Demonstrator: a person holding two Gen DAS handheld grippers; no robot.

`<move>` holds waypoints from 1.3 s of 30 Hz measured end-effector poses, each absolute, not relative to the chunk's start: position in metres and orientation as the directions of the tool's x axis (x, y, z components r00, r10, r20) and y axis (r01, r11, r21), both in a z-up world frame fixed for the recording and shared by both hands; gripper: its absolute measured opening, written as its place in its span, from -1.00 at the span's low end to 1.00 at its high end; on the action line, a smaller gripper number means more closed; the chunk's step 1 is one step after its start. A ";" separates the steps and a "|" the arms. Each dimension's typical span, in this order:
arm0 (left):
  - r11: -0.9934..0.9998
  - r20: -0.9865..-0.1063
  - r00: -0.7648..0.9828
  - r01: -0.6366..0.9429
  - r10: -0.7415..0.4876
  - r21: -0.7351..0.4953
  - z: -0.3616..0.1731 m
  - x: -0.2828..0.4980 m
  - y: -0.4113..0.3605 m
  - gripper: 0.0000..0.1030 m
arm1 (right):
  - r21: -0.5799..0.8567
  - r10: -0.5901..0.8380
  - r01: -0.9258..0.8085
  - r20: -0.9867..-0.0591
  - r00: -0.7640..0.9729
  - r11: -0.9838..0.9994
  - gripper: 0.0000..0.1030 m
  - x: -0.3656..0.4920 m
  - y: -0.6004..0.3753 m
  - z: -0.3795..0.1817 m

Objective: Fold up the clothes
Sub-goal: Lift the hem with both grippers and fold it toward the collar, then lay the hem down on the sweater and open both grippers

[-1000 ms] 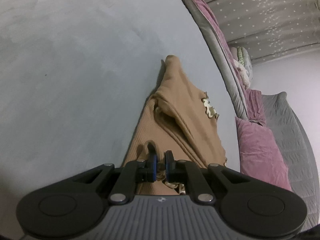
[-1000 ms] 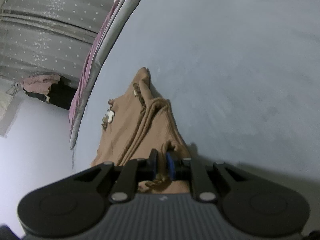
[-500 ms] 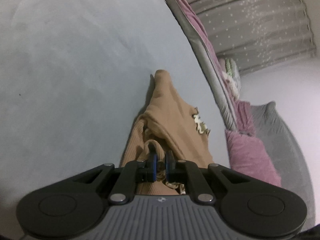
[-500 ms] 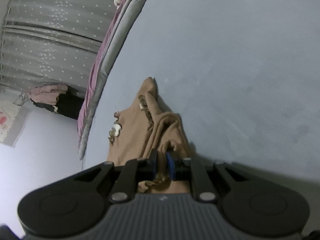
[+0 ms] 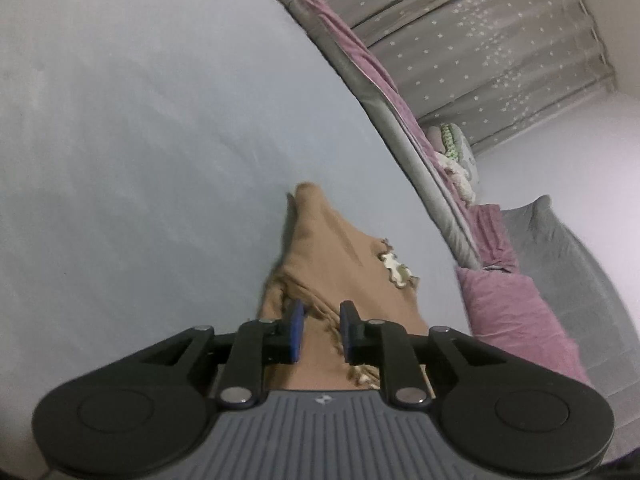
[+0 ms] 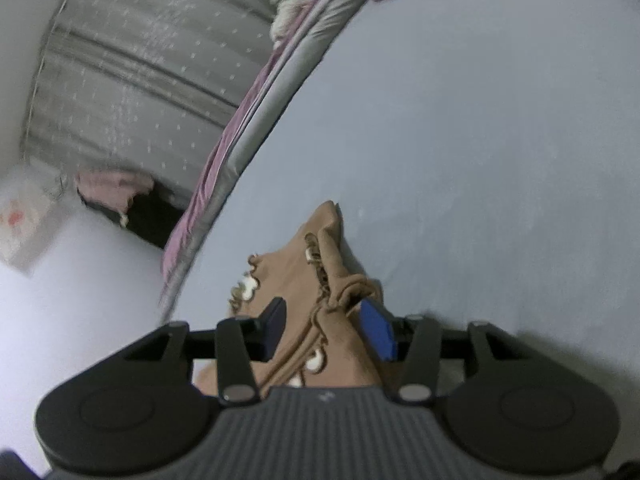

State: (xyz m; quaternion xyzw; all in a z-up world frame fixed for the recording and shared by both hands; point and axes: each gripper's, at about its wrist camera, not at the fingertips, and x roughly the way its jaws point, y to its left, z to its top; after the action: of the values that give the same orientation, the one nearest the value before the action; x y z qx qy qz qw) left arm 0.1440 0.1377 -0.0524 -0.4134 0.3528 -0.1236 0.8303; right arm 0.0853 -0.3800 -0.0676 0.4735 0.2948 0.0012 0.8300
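A tan knitted garment (image 5: pixel 340 264) with a cream ruffled trim lies bunched on the pale blue bed sheet (image 5: pixel 140 140). My left gripper (image 5: pixel 320 330) sits over its near end; its jaws are opening, with a loose fold of cloth between the blue pads but not pressed. In the right wrist view the same tan garment (image 6: pixel 304 280) runs away from my right gripper (image 6: pixel 326 330), whose jaws are opening wider. A ridge of fabric lies between them and leans against the right blue pad (image 6: pixel 376 332).
The sheet spreads wide on the left in the left wrist view and on the right in the right wrist view. Along the bed's edge lie a grey and pink quilt (image 5: pixel 360 60), a pink pillow (image 5: pixel 516 320) and a starred grey curtain (image 5: pixel 480 40). Pink clothes (image 6: pixel 112 188) lie beyond the bed.
Both grippers were shut on folds of the tan garment; now both pairs of jaws have parted and the cloth has slackened between them. Both views have tilted.
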 end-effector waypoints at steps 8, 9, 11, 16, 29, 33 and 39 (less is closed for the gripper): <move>0.744 -0.556 0.673 -0.011 -0.489 -0.668 -0.057 0.149 0.108 -0.60 | 0.610 0.227 0.241 -0.588 0.776 0.755 -0.32 0.100 -0.348 -0.058; 0.764 -0.566 0.675 -0.004 -0.473 -0.645 -0.056 0.148 0.103 -0.60 | 0.587 0.213 0.239 -0.596 0.774 0.773 -0.36 0.101 -0.344 -0.058; 0.801 -0.575 0.694 0.004 -0.434 -0.599 -0.055 0.144 0.096 -0.71 | 0.550 0.190 0.233 -0.604 0.774 0.802 -0.68 0.101 -0.336 -0.058; 0.847 -0.538 0.765 0.017 -0.353 -0.531 -0.047 0.128 0.086 -0.90 | 0.467 0.114 0.213 -0.578 0.808 0.858 -0.81 0.095 -0.319 -0.051; 0.881 -0.568 0.781 -0.051 -0.258 -0.470 -0.057 0.121 0.087 -0.87 | 0.427 0.041 0.244 -0.557 0.829 0.871 -0.80 0.091 -0.322 -0.064; 0.900 -0.568 0.796 -0.071 -0.209 -0.431 -0.048 0.118 0.081 -0.68 | 0.406 0.017 0.263 -0.568 0.823 0.875 -0.49 0.084 -0.325 -0.065; 0.942 -0.484 0.854 0.020 -0.190 -0.334 -0.030 0.103 0.054 -0.60 | 0.337 -0.034 0.238 -0.514 0.857 0.911 -0.01 0.073 -0.313 -0.041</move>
State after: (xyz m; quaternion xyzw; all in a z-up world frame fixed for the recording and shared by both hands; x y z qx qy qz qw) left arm 0.1027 0.0538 -0.0299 -0.1606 0.2643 -0.0554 0.9494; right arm 0.0734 -0.3135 -0.0413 0.1984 0.2572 -0.0721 0.9430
